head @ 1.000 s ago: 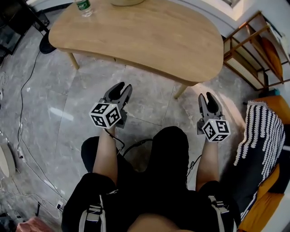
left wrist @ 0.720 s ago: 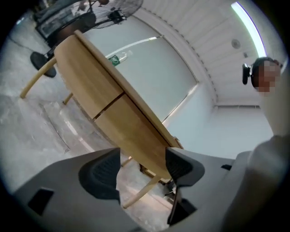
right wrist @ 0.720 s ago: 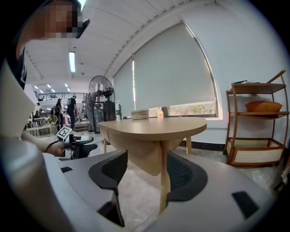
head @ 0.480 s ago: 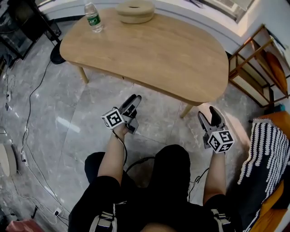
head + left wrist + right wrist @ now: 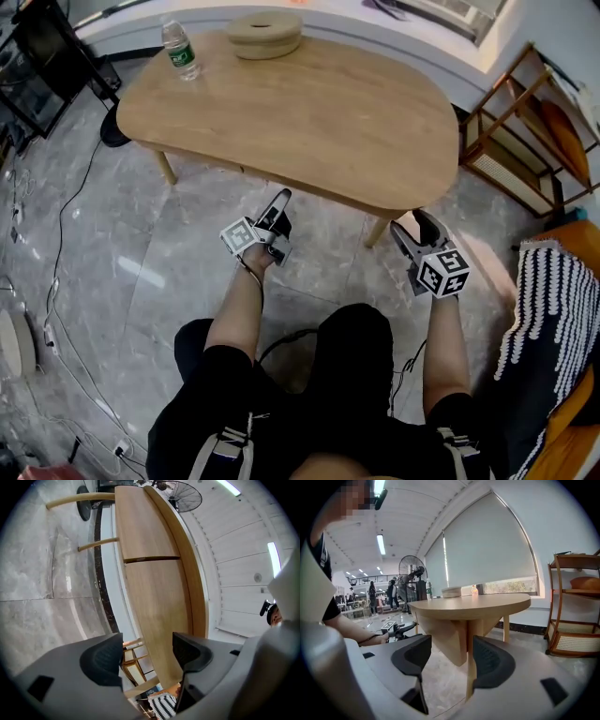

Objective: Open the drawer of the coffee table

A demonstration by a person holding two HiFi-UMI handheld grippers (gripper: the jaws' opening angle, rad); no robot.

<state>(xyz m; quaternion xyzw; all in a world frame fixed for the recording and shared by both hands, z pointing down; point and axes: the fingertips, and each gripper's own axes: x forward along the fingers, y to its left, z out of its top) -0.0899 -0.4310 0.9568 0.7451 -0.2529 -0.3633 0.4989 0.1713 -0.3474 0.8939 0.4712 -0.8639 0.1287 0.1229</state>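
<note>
While the left tool (image 5: 279, 199) is being opened on nothing at the worktop's (image 5: 309, 103) six o'clock, the right tool (image 5: 413, 228) is held wide, empty, at five.

The coffee table (image 5: 309, 103) is pale tan wood. Under it, the floor (image 5: 112, 262) is grey veined marble. On the table stands a clear bottle (image 5: 178, 49) with a green label. Right of the table, a black-and-white striped cloth (image 5: 542, 295) drapes an orange seat (image 5: 574, 232).
</note>
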